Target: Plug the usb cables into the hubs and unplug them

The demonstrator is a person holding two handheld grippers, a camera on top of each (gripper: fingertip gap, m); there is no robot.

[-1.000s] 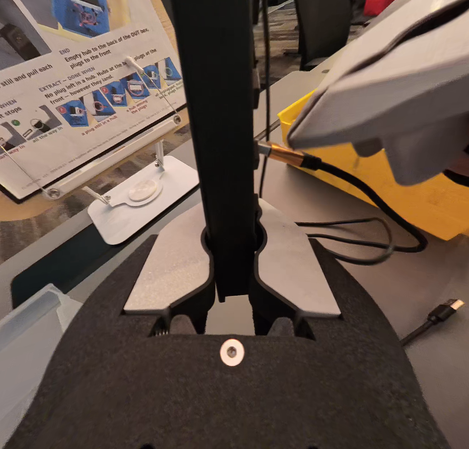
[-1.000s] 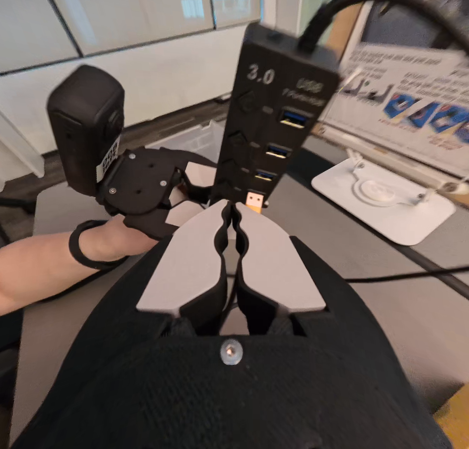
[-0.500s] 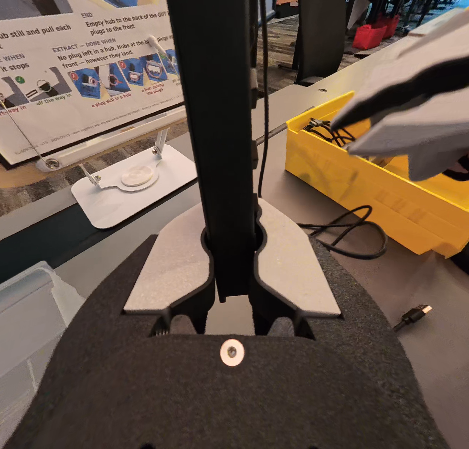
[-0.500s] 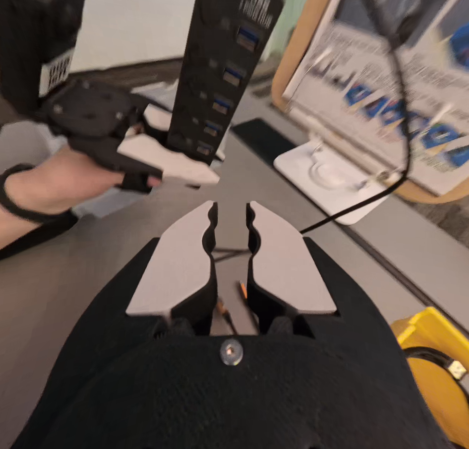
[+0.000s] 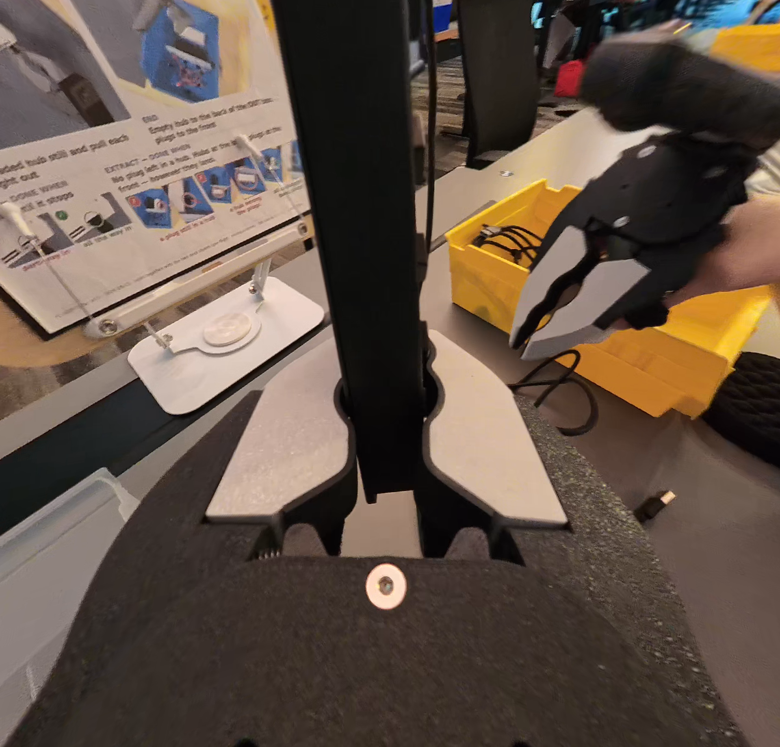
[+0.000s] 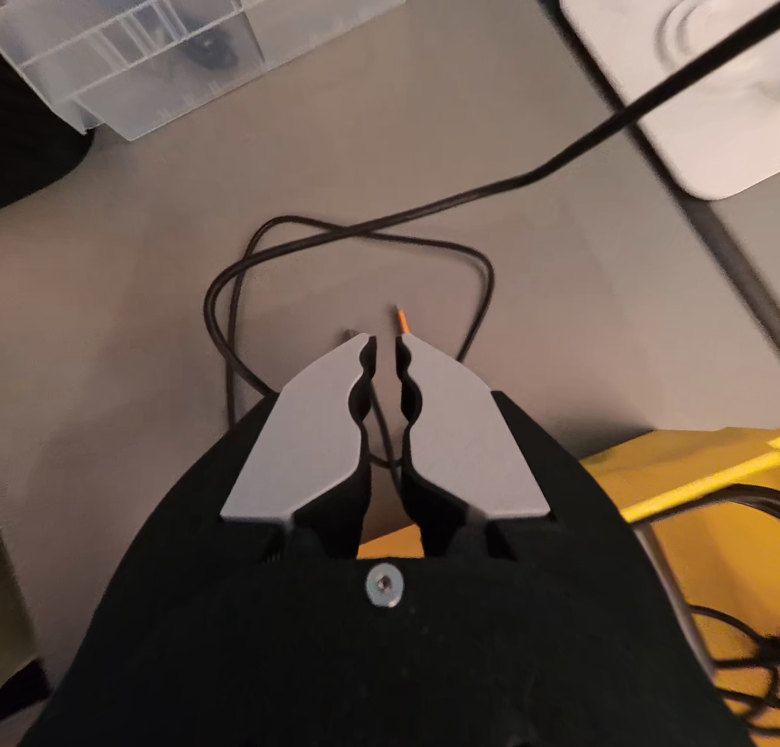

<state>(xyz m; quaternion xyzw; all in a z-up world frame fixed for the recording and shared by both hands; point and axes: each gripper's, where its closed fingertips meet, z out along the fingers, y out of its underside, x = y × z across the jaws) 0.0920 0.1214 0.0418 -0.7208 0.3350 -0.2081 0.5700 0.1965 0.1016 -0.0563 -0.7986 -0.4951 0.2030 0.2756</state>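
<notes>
Left hand-held gripper (image 5: pixel 386 393) clamped on upright black hub (image 5: pixel 358 220), blocking instruction board (image 5: pixel 139 169). Right hand-held gripper (image 6: pixel 385 338) slightly apart above looped cable (image 6: pixel 295 237), beside yellow bin (image 5: pixel 633 346) on desk (image 6: pixel 147 241).

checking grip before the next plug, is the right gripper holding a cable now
No, the right gripper has its fingers apart over the table, with the black cable lying loose below them.

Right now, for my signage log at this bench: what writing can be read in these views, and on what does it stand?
Instruction sheet on the white stand: printed headings and captions, partly blurred; I do not copy out its wording.
Black hub clamped in the left gripper: no writing shows on this side.
Yellow bin and clear box: none visible.
</notes>
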